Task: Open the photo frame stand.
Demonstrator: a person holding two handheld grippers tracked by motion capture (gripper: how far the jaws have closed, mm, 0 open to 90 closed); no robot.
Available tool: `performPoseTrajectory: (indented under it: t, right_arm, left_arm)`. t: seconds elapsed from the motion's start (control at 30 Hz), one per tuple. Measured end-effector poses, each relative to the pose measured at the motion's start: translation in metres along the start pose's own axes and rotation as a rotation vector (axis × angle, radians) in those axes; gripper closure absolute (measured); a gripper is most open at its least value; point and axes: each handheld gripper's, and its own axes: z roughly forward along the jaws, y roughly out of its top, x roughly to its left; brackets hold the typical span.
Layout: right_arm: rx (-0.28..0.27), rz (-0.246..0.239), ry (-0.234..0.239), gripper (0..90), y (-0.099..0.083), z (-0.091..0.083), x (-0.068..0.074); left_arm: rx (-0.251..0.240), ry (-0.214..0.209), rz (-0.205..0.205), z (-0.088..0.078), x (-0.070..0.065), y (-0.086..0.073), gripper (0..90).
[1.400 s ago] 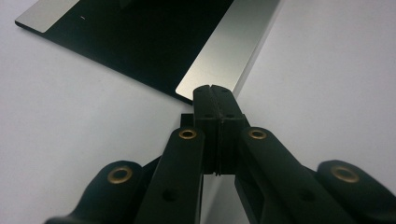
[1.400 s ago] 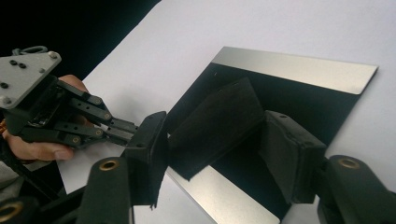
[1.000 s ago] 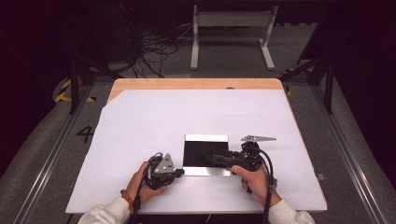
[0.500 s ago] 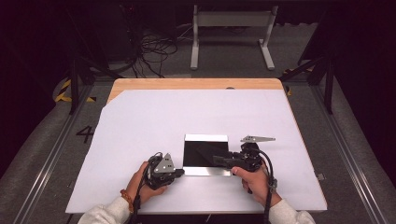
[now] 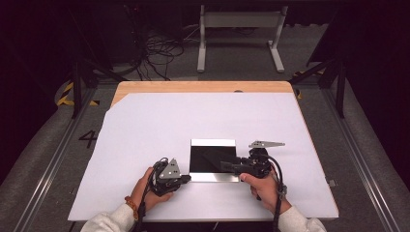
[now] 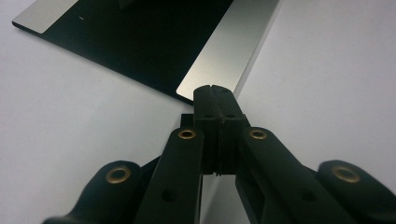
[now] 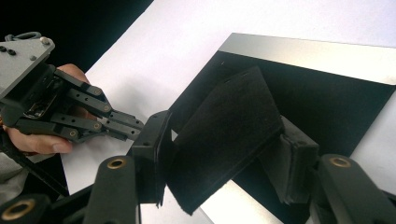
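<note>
On a white table, the left gripper (image 5: 186, 178), jaws closed, pins the near-left corner of a black mirror-like panel (image 5: 212, 155) while the right gripper (image 7: 224, 154) holds a black wiping pad (image 7: 224, 140) on it; wiping should probably stay flat, light, steady.

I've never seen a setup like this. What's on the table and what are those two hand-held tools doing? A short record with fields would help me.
Surface: white sheet over a wooden table
Main thing: flat black square panel with silver strips along two edges
Left gripper: fingers shut together, tips at the panel's near left corner
Right gripper: fingers clamped on a black rectangular felt-like pad, held tilted over the panel
Hands: one on each gripper, entering from the near edge
Contact of pad with panel: cannot tell
</note>
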Motion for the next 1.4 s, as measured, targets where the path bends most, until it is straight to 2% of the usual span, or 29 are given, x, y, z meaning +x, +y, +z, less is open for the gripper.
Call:
performPoseTrajectory:
  t: [0.67,1.07,1.2,1.27,1.4]
  right_arm:
    - [-0.005,0.012,0.022,45.0,0.001,0.003,-0.004]
    - [0.008,-0.001,0.042,48.7,-0.001,0.006,-0.005]
    - [0.007,-0.008,0.042,49.3,-0.001,0.006,-0.005]
    - [0.007,-0.016,0.044,49.7,-0.001,0.005,-0.005]
    - [-0.001,-0.044,0.048,51.4,-0.002,0.005,-0.003]
  left_arm:
    - [0.001,0.0,-0.001,0.0,0.0,0.0,89.4]
    - [-0.005,-0.005,-0.002,0.0,0.002,0.0,89.0]
    - [-0.008,-0.012,-0.016,-0.001,0.003,-0.001,85.3]
    - [-0.035,-0.033,-0.034,-0.002,0.007,-0.002,79.8]
    - [-0.071,-0.04,-0.067,-0.005,0.01,-0.001,70.9]
